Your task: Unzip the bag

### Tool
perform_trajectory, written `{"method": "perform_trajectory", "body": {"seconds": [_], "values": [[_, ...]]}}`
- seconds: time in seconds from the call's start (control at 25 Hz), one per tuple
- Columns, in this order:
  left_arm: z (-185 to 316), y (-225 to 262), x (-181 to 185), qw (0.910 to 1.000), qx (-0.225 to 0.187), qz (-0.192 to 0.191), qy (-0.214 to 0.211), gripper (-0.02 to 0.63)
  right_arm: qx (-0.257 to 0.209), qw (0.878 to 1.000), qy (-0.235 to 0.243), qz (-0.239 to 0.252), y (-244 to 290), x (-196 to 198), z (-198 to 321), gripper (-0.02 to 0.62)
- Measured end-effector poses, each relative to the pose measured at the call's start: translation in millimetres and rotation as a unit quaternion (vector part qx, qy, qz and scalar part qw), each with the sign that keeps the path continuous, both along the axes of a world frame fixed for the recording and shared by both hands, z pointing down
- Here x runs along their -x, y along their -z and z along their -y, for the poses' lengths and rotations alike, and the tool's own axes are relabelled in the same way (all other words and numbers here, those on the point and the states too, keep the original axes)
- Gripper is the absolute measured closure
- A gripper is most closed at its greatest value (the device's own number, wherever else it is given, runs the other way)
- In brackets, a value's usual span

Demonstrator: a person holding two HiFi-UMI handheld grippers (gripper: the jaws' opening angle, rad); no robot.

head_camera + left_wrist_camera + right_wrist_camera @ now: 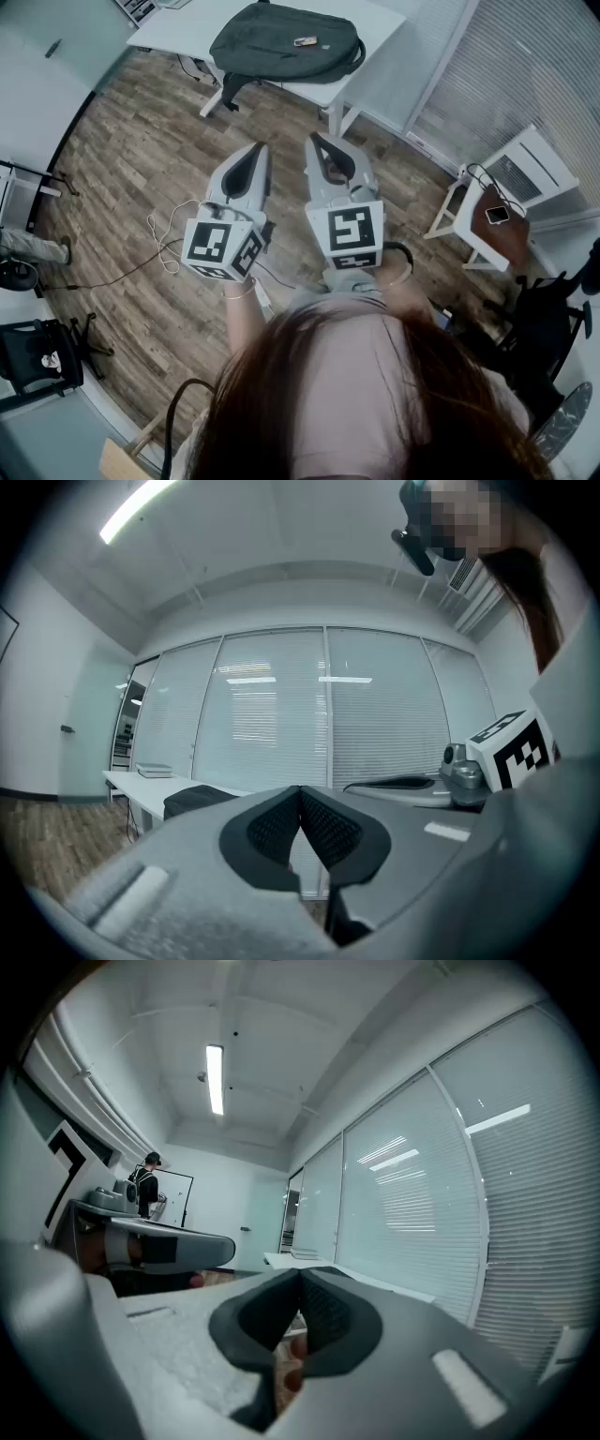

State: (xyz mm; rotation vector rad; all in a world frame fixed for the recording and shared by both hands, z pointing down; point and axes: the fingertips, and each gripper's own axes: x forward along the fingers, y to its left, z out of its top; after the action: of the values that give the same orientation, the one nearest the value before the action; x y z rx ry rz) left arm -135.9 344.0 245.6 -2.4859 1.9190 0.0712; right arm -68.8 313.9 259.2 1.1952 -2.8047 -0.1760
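Jaws of left gripper (251,159) and right gripper (323,155) are held clenched on nothing, side by side, with the bag (286,42) well ahead on the tabletop (375,23), long axis crosswise, neither judged nearer.

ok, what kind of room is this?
Probably an office or lab room: a white desk with a dark backpack on it, glazed walls covered by blinds, wood-look floor.
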Motion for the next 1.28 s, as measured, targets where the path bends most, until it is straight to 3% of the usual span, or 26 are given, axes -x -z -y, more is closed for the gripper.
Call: {"method": "perform_trajectory", "body": {"seconds": [0.6, 1.28], "values": [[60, -19, -14, 0.9994, 0.017, 0.006, 0.029, 0.597, 0.02, 0.999, 0.041, 0.014, -20, -4, 57, 0.592], [111, -33, 10, 0.9992, 0.024, 0.004, 0.031, 0.597, 0.035, 0.998, 0.047, -0.003, -44, 28, 107, 0.591]]}}
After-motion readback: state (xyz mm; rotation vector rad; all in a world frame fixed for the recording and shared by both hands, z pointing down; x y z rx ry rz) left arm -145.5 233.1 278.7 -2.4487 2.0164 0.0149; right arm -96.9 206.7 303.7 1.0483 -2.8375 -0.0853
